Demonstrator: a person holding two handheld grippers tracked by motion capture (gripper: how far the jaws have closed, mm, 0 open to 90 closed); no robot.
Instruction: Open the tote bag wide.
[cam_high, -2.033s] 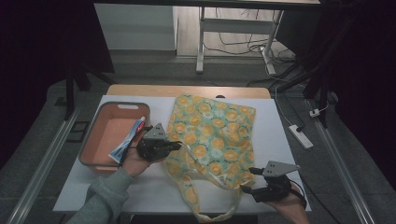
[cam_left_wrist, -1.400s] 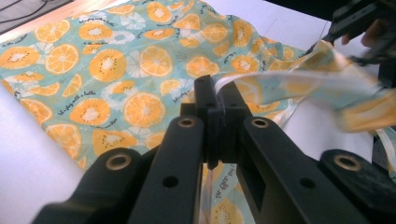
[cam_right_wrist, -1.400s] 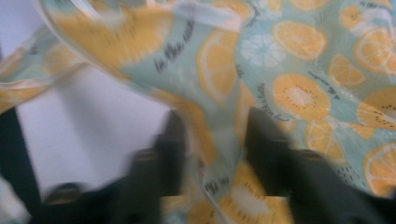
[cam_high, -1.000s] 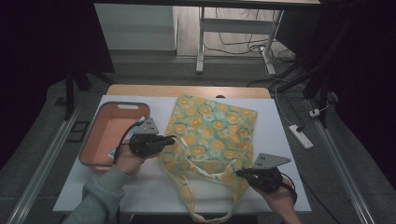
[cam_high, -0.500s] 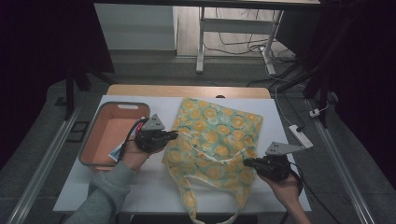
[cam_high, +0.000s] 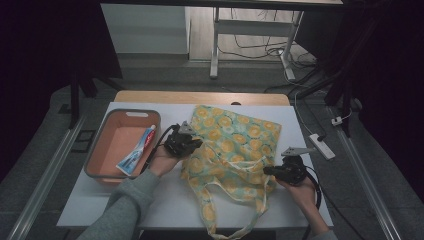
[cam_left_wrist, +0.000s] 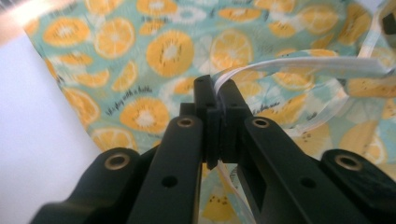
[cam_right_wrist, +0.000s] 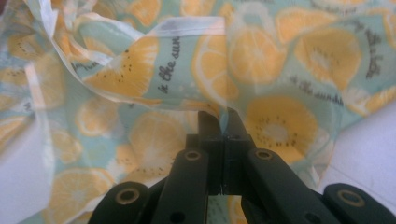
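Two hand-held grippers are seen from the high view pinching a teal cloth tote bag printed with orange slices (cam_high: 235, 147), which lies spread on the white worktop (cam_high: 165, 200) beside a salmon plastic tray (cam_high: 107, 150) holding a toothpaste tube (cam_high: 136, 150). The left gripper (cam_high: 195, 143) is set at the bag's left edge, the right gripper (cam_high: 267, 171) at its right.

From the left gripper view, the jaws are clamped on a thin white-edged hem (cam_left_wrist: 299, 65); so narrow a bite could be pulled free if the cloth is tensioned.

From the right gripper view, the jaws are clamped on a fabric fold (cam_right_wrist: 224, 109); both layers may be caught, so the mouth could be kept from opening.
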